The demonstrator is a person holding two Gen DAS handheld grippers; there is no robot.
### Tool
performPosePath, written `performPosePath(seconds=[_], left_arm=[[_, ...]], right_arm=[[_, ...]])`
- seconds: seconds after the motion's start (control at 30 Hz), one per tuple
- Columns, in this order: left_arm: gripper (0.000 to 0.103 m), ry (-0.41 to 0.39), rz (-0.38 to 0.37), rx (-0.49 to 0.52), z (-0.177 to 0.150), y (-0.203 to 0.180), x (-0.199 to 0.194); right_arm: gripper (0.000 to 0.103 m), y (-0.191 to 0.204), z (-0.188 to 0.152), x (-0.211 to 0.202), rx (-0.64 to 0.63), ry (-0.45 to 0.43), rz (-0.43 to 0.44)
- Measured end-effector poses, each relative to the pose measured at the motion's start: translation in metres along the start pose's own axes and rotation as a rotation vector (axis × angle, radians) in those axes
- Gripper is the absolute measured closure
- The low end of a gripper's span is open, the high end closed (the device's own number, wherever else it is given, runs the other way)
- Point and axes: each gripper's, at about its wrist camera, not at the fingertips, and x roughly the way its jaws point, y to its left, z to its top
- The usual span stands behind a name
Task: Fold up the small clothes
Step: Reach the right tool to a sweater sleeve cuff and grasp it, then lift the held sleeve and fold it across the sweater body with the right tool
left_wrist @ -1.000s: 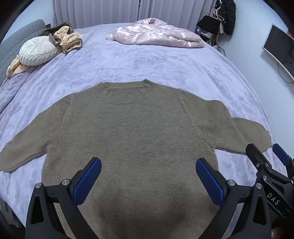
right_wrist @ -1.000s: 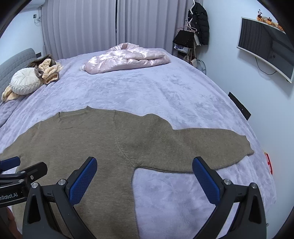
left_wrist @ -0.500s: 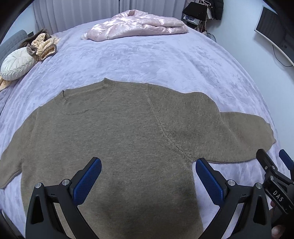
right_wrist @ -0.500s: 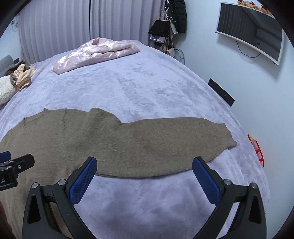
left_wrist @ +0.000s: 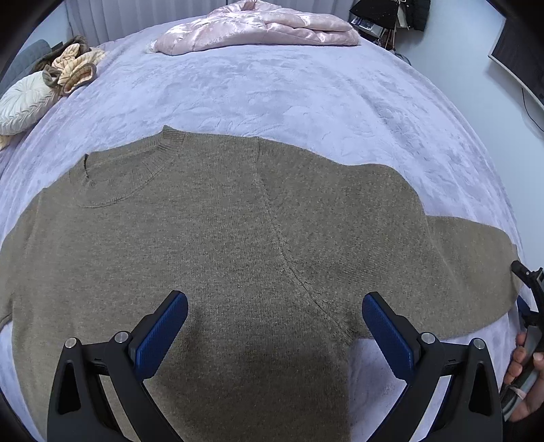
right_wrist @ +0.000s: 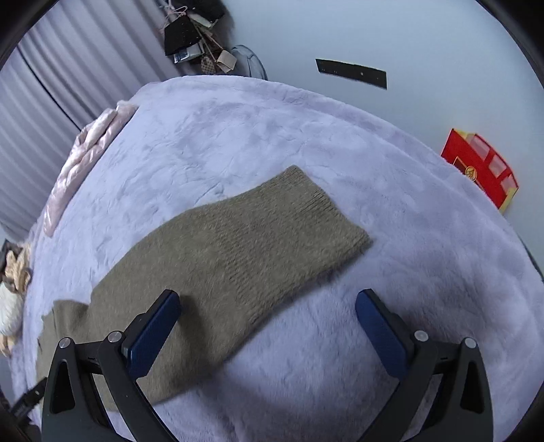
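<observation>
While flat, sweater (left_wrist: pixel 217 258) sleeve (right_wrist: pixel 258 238) extends right.

The sweater (left_wrist: pixel 217 258) is a matt olive-brown knit, fine-grained and slightly fuzzy, with ribbing at the collar and at the cuff (right_wrist: pixel 326 204) of the sleeve. Under it, the bedspread (left_wrist: pixel 289 91) is a pale lilac plush, soft and lightly crushed, with a faint sheen. At the top of the left view lies a quilted pink jacket (left_wrist: pixel 258 30), glossy and satin-like. In the upper left sits a pleated cream cushion (left_wrist: pixel 23 102), matt cloth. Both the left gripper (left_wrist: pixel 274 326) and the right gripper (right_wrist: pixel 268 323) have matt black plastic arms, textured blue pads and small shiny metal bolts.
</observation>
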Motion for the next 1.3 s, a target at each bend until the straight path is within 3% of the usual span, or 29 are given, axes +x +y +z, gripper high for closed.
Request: performPosePath(seconds=[0.1, 0.13, 0.2, 0.27, 0.3, 0.33, 0.37, 0.53, 0.67, 0.77, 0.83, 0.93, 1.13, 1.3], left_arm=[[0.0, 0.021, 0.01, -0.007, -0.001, 0.0, 0.01], [0.0, 0.024, 0.01, -0.009, -0.001, 0.0, 0.013], [0.0, 0.028, 0.013, -0.013, 0.0, 0.0, 0.017], [0.0, 0.023, 0.016, -0.019, 0.003, 0.0, 0.019], [0.0, 0.021, 0.017, -0.022, 0.004, 0.0, 0.02], [0.0, 0.019, 0.015, -0.026, 0.005, 0.002, 0.021], [0.0, 0.018, 0.015, -0.033, 0.007, 0.002, 0.021], [0.0, 0.013, -0.004, -0.058, 0.014, 0.002, 0.025], [0.0, 0.037, 0.021, -0.03, 0.021, -0.009, 0.039], [0.0, 0.079, 0.088, 0.037, 0.021, -0.019, 0.057], [0.0, 0.056, 0.107, 0.071, 0.02, -0.025, 0.057], [0.0, 0.035, 0.062, 0.054, 0.021, -0.02, 0.048], [0.0, 0.045, 0.069, 0.011, 0.017, 0.006, 0.043], [0.0, 0.048, 0.049, -0.028, 0.006, 0.035, 0.032]], right_arm=[[0.001, -0.002, 0.015, 0.007, 0.019, -0.026, 0.072], [0.005, -0.001, 0.02, 0.01, 0.021, -0.033, 0.098], [0.027, 0.002, 0.028, 0.018, 0.01, -0.023, 0.134], [0.064, 0.005, 0.032, 0.023, -0.006, 0.009, 0.156], [0.07, 0.007, 0.033, 0.023, -0.015, 0.008, 0.156], [0.091, 0.006, 0.034, 0.02, -0.023, -0.007, 0.144], [0.096, 0.005, 0.034, 0.014, -0.026, -0.022, 0.145], [0.096, -0.004, 0.022, -0.04, -0.035, -0.172, 0.155], [0.096, -0.014, 0.012, -0.038, -0.012, -0.157, 0.113], [0.096, -0.017, 0.003, -0.028, -0.006, -0.133, 0.045], [0.096, -0.022, -0.003, -0.032, 0.019, -0.153, 0.038], [0.096, -0.023, -0.009, -0.038, 0.017, -0.166, 0.018], [0.096, -0.007, -0.008, -0.061, -0.025, -0.193, -0.006], [0.096, 0.04, -0.006, -0.101, -0.138, -0.273, -0.014]])
